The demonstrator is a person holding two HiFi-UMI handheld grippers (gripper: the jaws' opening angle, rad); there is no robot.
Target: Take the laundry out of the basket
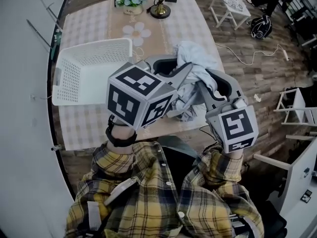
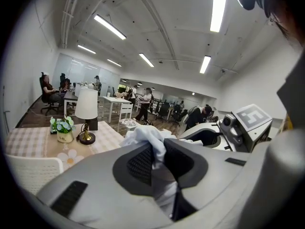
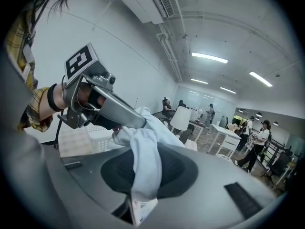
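Note:
A pale blue-white garment [image 1: 194, 66] hangs in the air over the table, bunched between both grippers. My left gripper [image 1: 172, 72] is shut on one part of it; in the left gripper view the cloth [image 2: 148, 138] is pinched between the dark pads [image 2: 140, 163]. My right gripper [image 1: 212, 83] is shut on another part, and the cloth [image 3: 145, 149] drapes over its jaws with a label at the bottom. The white perforated laundry basket [image 1: 81, 71] lies to the left on the table, apart from the garment. No laundry shows in the part of its inside that I see.
The checked table [image 1: 89, 128] carries a lamp [image 1: 161, 4] and a flower pot [image 1: 130, 1] at its far end. On the floor to the right are a white stool [image 1: 229, 4], a black bag [image 1: 260, 26], a cable [image 1: 247, 58] and a white rack [image 1: 297, 108].

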